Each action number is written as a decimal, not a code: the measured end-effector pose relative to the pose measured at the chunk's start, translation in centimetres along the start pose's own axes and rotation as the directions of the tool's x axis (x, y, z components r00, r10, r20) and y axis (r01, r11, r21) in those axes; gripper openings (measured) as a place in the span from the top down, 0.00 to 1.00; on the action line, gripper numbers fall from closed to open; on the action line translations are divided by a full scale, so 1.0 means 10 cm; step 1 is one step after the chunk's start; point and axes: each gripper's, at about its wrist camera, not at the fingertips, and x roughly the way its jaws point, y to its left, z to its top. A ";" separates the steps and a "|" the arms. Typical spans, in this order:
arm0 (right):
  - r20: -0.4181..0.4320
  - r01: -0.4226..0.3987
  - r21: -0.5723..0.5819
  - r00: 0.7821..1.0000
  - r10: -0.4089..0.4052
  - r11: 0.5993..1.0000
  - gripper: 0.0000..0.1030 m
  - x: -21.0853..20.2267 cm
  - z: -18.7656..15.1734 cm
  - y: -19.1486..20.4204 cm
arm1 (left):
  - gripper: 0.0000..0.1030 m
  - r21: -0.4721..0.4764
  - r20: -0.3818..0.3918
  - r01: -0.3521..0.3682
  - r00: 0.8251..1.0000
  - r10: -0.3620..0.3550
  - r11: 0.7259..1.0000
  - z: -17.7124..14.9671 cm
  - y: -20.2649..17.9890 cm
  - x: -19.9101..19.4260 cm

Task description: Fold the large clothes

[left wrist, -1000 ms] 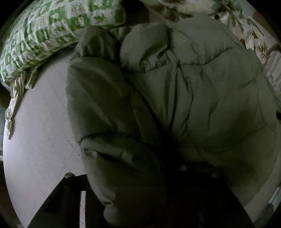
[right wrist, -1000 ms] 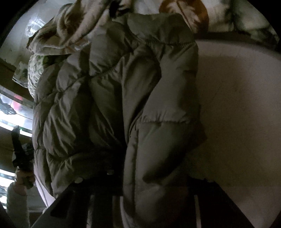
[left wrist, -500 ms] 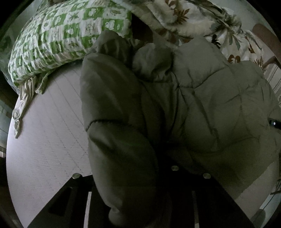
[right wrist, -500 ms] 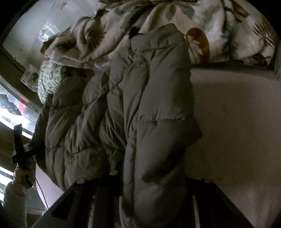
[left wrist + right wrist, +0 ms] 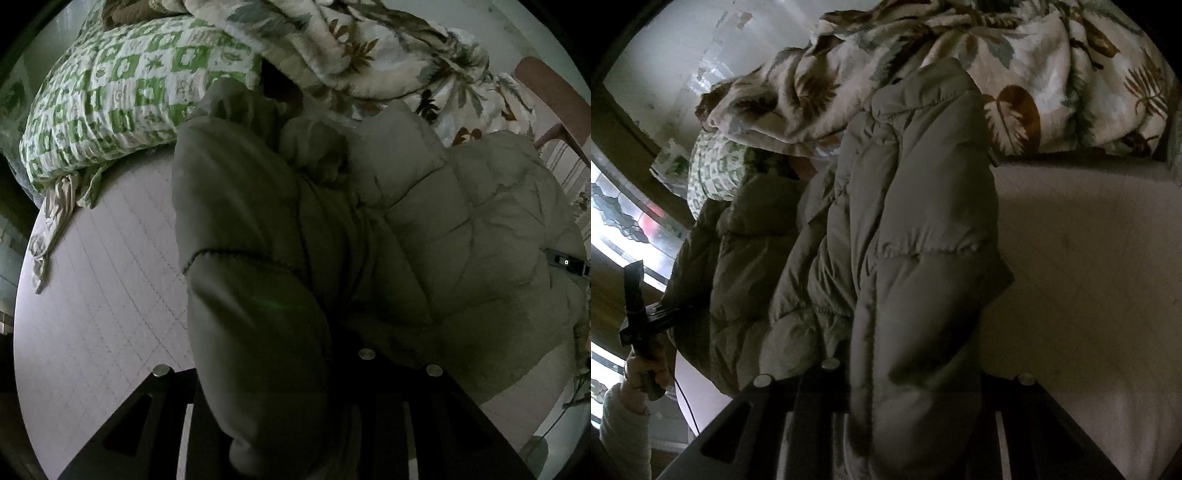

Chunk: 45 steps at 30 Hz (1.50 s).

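Here, closest to each lens, the two grippers are nearly closed, and each pinches a fold of the puffy grey-green quilted jacket (image 5: 424, 236). In the left wrist view the left gripper (image 5: 295, 424) has its dark fingers almost buried under a padded sleeve that hangs down between them. In the right wrist view the right gripper (image 5: 905, 424) clamps the other sleeve in the same way, with fabric bulging over the jaws.

The jacket hangs between both grips, its body sagging onto the pale lilac quilted mattress (image 5: 103, 295). At the left edge of the right wrist view, a person's hand (image 5: 642, 373) in a light sleeve holds the handle of the left gripper beside the jacket's hem.

Beyond the jacket, a green-and-white patterned pillow (image 5: 122, 92) lies on the mattress. A cream duvet with a brown and grey leaf print (image 5: 1015, 66) is bunched up at the far side, touching the jacket's collar end. A brown wooden chair (image 5: 554, 99) stands farther off.
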 end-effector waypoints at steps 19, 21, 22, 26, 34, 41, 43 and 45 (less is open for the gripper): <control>0.045 -0.046 -0.047 0.998 0.048 0.998 0.76 -0.79 -0.61 0.51 | 0.72 0.035 0.058 0.036 0.998 -0.038 0.999 -0.69 -0.12 -0.83; 0.043 -0.047 -0.050 0.998 0.049 0.998 0.76 -0.84 -0.71 0.55 | 0.72 0.038 0.059 0.032 0.998 -0.035 0.999 -0.80 -0.12 -0.89; 0.042 -0.048 -0.050 0.998 0.050 0.998 0.76 -0.86 -0.77 0.56 | 0.72 0.040 0.060 0.030 0.998 -0.032 0.999 -0.87 -0.12 -0.92; 0.036 -0.051 -0.046 0.998 0.053 0.998 0.76 -0.90 -1.00 0.60 | 0.72 0.041 0.058 0.023 0.998 -0.026 0.999 -1.07 -0.10 -0.95; 0.023 -0.042 -0.025 0.999 0.043 0.999 0.76 -0.74 -1.44 0.52 | 0.72 0.009 0.027 -0.003 1.000 0.003 1.000 -1.49 0.03 -0.70; -0.005 -0.035 0.087 0.999 0.036 0.996 0.76 -0.52 -1.70 0.11 | 0.69 -0.045 -0.020 -0.047 0.999 0.047 0.998 -1.80 0.23 -0.33; -0.021 -0.017 0.101 1.000 0.019 0.995 0.75 -0.43 -1.75 0.02 | 0.67 -0.052 -0.020 -0.060 0.998 0.059 0.997 -1.84 0.25 -0.26; -0.036 -0.001 0.113 0.999 0.005 0.994 0.72 -0.33 -1.79 -0.06 | 0.64 -0.038 -0.014 -0.081 0.997 0.080 0.996 -1.85 0.22 -0.22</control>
